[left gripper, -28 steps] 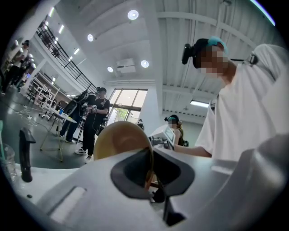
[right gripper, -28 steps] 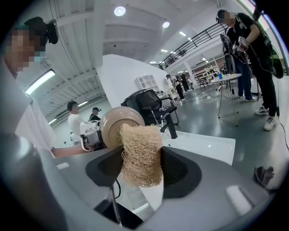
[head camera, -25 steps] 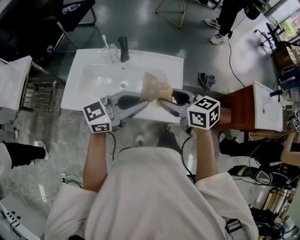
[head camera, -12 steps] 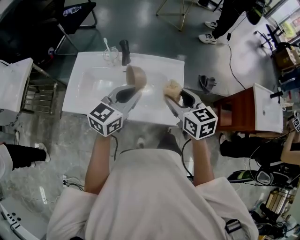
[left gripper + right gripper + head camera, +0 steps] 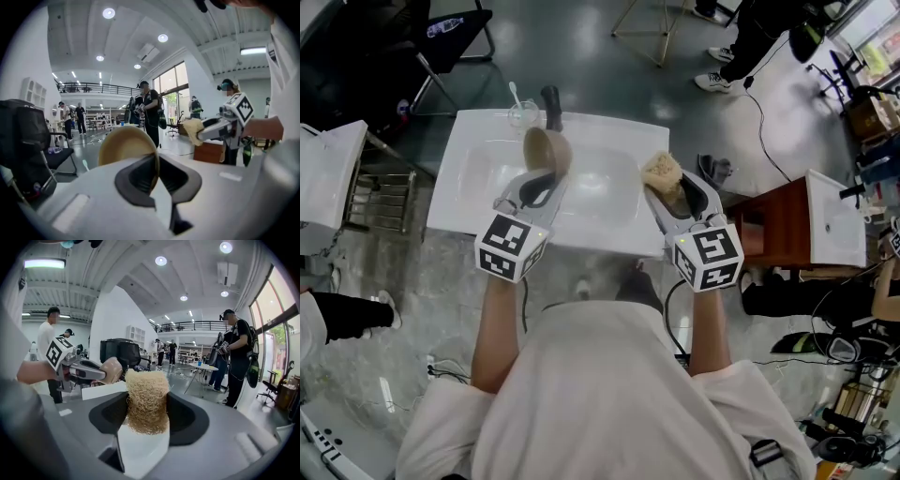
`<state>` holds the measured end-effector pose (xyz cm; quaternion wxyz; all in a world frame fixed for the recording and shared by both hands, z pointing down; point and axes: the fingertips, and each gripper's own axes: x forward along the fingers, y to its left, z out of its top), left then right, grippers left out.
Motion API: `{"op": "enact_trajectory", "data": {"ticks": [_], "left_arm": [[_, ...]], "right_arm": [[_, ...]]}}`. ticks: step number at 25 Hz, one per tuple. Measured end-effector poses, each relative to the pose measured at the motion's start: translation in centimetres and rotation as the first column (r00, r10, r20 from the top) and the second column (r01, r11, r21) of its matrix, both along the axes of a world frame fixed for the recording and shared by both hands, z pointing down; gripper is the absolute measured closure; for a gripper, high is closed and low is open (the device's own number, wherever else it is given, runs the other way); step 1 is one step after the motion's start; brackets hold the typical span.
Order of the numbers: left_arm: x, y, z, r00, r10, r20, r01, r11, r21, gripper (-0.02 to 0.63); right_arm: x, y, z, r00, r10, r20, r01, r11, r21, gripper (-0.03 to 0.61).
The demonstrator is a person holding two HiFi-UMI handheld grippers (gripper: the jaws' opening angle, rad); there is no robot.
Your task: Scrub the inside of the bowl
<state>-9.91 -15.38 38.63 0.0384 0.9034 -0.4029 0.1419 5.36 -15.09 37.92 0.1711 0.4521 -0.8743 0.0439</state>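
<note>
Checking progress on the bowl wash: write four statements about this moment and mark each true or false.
The left gripper is shut on the rim of the bowl. True.
The right gripper is empty. False: it clamps a fibrous scrubber.
The scrubber is pressed inside the bowl. False: the two are held apart.
The bowl hangs over the white sink. True.
</note>
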Motion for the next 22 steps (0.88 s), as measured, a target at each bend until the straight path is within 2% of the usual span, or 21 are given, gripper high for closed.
{"op": "enact_trajectory", "data": {"ticks": [4, 7, 13, 22], "left_arm": [[-1.3, 0.1, -2.0, 0.999, -0.033, -0.012, 0.034, 0.998, 0.058, 0.601], [-1.9, 0.3, -3.4, 0.999, -0.041, 0.01, 0.04, 0.993, 0.111, 0.601], [-1.4, 0.7, -5.6, 0.999, -0.035, 0.012, 0.032, 0.982, 0.188, 0.601], [-1.2, 1.0, -5.4, 1.0, -0.019, 0.022, 0.014, 0.979, 0.203, 0.601]], "right_arm": [[-0.2, 0.4, -1.0, 1.0, -0.004, 0.009, 0.004, 1.0, 0.016, 0.324], [-0.7, 0.6, -1.9, 1.0, -0.011, 0.008, 0.01, 0.999, 0.034, 0.325], [-0.8, 1.0, -3.1, 0.999, -0.023, -0.041, 0.026, 0.996, 0.081, 0.327], [-0.8, 1.1, -2.8, 0.999, -0.014, -0.047, 0.017, 0.997, 0.078, 0.328]]}}
